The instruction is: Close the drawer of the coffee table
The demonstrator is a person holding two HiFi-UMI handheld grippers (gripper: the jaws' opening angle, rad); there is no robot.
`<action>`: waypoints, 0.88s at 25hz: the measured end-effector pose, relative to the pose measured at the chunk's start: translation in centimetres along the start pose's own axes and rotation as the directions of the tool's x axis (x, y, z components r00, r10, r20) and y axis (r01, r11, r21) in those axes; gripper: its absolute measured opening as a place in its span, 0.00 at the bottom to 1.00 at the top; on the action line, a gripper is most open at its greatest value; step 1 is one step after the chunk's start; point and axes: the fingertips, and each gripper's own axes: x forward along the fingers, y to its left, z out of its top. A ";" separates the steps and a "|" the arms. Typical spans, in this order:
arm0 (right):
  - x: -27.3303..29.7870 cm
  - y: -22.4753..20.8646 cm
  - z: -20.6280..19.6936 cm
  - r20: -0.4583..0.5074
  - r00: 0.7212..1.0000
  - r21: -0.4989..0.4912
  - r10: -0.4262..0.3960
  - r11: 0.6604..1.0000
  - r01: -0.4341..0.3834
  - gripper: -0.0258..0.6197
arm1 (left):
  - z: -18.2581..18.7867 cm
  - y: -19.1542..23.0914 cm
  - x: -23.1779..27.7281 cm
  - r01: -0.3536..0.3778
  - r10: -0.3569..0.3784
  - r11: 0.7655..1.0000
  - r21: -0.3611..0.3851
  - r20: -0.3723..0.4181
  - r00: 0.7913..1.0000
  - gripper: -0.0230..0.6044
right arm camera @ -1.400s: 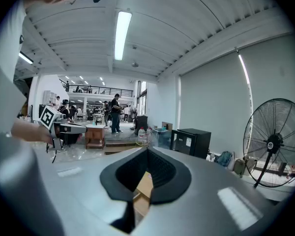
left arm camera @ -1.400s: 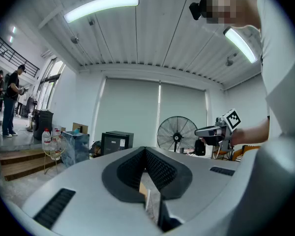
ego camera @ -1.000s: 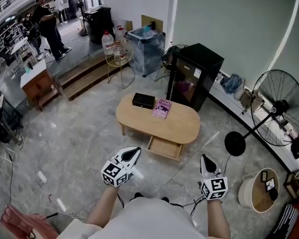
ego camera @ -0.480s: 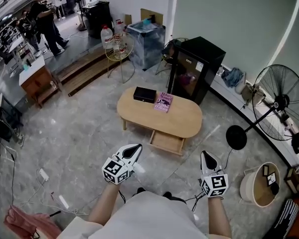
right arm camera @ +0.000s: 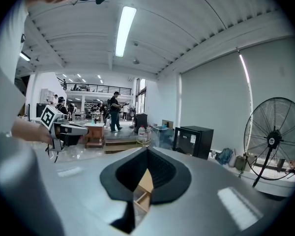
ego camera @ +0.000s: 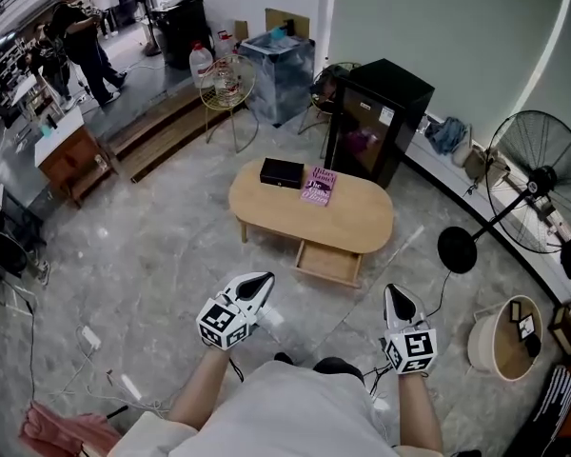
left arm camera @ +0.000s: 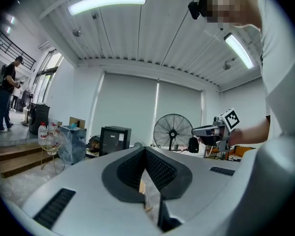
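Drawer position: the drawer [ego camera: 329, 263] is standing pulled out from the near side of the coffee table [ego camera: 357, 225], ahead of you and well apart from both grippers.
Drawer axis: its front is running across your view.
Left gripper [ego camera: 258, 282]: jaws clenched, grasping nothing.
Right gripper [ego camera: 394, 295]: likewise clenched and empty; neither is sitting clearly nearer.
Surroundings: a book [ego camera: 318, 186] and a black box [ego camera: 282, 172] are lying on top; nothing is blocking your approach.
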 end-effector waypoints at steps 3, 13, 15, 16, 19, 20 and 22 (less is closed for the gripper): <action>-0.1 0.8 -0.4 -0.002 1.000 0.006 -0.013 1.000 0.013 0.06 | -0.6 0.4 -0.5 0.013 -0.013 1.000 0.001 -0.009 1.000 0.05; 0.2 1.2 -2.2 -0.032 0.999 0.031 -0.023 0.999 0.024 0.06 | -1.9 0.9 -0.1 0.031 -0.031 0.999 -0.018 -0.031 0.999 0.05; 0.6 1.0 -2.4 -0.034 0.999 0.032 -0.016 0.999 0.017 0.06 | -2.1 0.9 0.2 0.030 -0.031 0.999 -0.019 -0.036 0.999 0.05; 0.9 0.7 -2.5 -0.035 0.999 0.034 -0.013 0.999 0.014 0.06 | -2.2 1.0 0.4 0.029 -0.030 0.999 -0.019 -0.038 0.999 0.05; 2.0 -0.2 -2.5 -0.036 0.999 0.043 -0.003 0.999 0.005 0.06 | -2.1 1.4 1.3 0.021 -0.022 1.000 -0.019 -0.043 0.999 0.05; 2.5 -0.5 -2.4 -0.035 0.999 0.045 0.000 0.999 0.001 0.06 | -2.0 1.6 1.7 0.017 -0.018 1.000 -0.020 -0.044 0.999 0.05; 3.5 -1.4 -2.3 -0.032 0.999 0.046 0.009 0.999 -0.007 0.06 | -1.8 2.0 2.7 0.010 -0.011 1.000 -0.022 -0.043 0.999 0.05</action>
